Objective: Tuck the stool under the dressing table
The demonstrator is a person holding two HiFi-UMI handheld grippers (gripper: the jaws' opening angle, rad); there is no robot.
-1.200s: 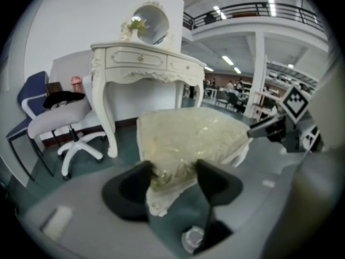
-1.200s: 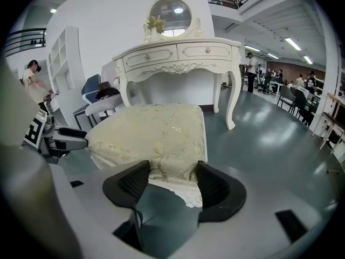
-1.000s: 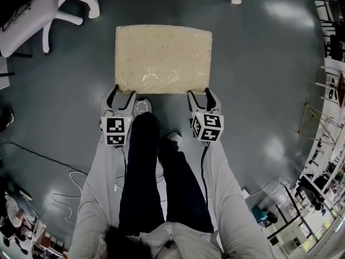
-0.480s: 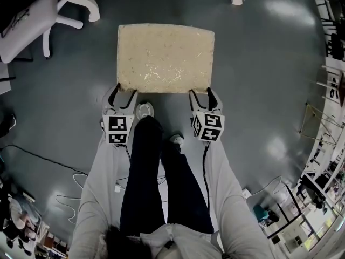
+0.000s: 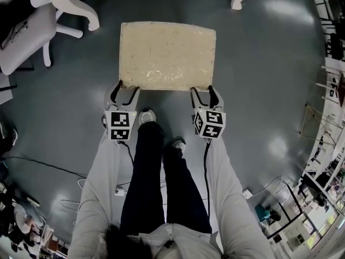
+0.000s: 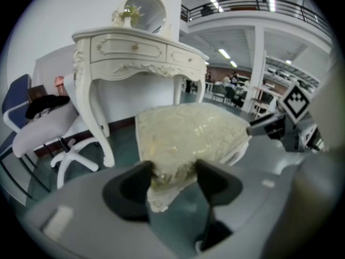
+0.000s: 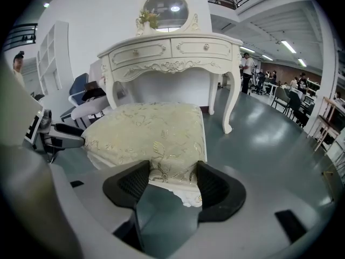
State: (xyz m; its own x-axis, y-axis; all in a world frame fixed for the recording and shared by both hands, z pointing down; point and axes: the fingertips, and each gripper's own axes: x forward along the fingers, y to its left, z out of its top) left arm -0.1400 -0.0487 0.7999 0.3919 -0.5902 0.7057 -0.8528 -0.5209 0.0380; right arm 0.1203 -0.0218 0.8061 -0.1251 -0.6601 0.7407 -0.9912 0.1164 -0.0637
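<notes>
Progress: grasp made and the approach lined up, tucking not yet done. At far left one office chair stands beside the dressing table, clear of the path. The left tool is pinching the near-left corner of the stool by the edge of its cushioned seat, jaws closed on the fabric in the left gripper view. The stool sits in front of the person, roughly centred between the dressing table's two front legs, its far edge just short of them; nothing of the seat is under the top yet. The right tool is pinching the near-right corner likewise. Whether the stool's feet bear on the floor cannot be told. Remaining, in my judgement: a straight forward push into the knee space. Count: one stool, one dressing table, two tools, one office chair
</notes>
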